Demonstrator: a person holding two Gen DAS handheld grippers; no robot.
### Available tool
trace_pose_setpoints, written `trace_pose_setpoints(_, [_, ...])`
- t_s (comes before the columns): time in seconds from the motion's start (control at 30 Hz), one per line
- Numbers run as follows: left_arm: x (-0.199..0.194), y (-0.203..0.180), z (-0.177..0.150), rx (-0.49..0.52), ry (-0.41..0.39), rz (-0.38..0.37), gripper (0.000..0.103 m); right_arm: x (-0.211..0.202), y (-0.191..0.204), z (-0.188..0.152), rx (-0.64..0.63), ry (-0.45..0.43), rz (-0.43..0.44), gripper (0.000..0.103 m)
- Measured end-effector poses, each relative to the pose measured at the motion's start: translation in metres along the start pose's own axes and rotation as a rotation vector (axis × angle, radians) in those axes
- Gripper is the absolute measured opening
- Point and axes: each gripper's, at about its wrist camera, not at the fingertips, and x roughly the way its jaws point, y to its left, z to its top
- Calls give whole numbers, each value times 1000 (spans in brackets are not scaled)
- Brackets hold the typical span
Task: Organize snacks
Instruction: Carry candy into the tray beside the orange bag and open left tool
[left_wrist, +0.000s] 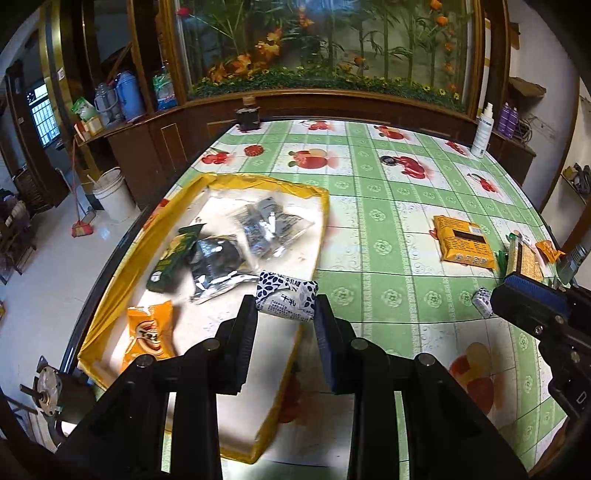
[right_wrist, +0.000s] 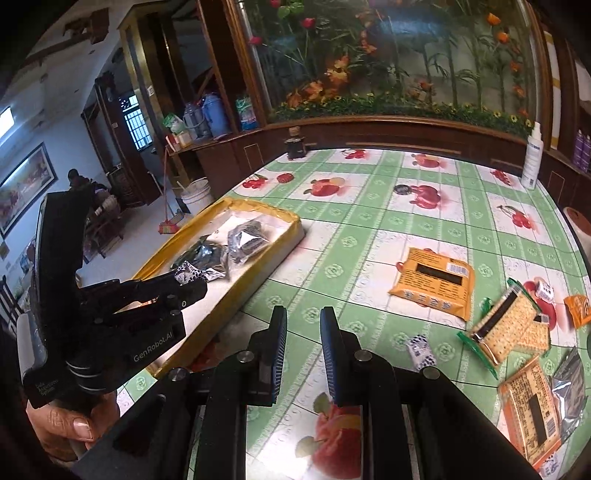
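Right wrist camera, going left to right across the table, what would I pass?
Left gripper holding a blue-and-white candy → yellow-rimmed tray → orange flat packet → clear-wrapped crackers → small orange sachet.

We see bare tablecloth (right_wrist: 369, 236) between yellow tray (right_wrist: 258, 254) and orange packet (right_wrist: 432, 284); wide lane there for gripper; tray's far end crowded by silver packets (left_wrist: 236, 240), near end open beside orange sachet (left_wrist: 149, 332); right side blocked by cracker packs (right_wrist: 506, 328) and small blue-white candy (right_wrist: 421, 350); spray bottle (right_wrist: 532, 158), dark jar (right_wrist: 295, 146) stand at far edge.
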Motion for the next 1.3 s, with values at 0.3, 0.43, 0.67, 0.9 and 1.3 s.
trace_pose_setpoints(0.3, [-1,34,-6,-57,-10,39,28,12,29,7,-53,5,44,19])
trace_pose_setpoints(0.43, [2,46,-9,-76,-4,50,28,20,43,10,-65,14,74,19])
trace_pose_setpoints(0.67, [7,63,-11,-107,2,65,28,38,61,15,-66,37,134,19])
trace_pose_setpoints(0.9, [14,76,-14,-127,22,66,28,58,83,24,-91,55,173,19])
trace_pose_setpoints(1.3, [35,88,-19,-150,77,69,28,104,95,40,-72,95,225,19])
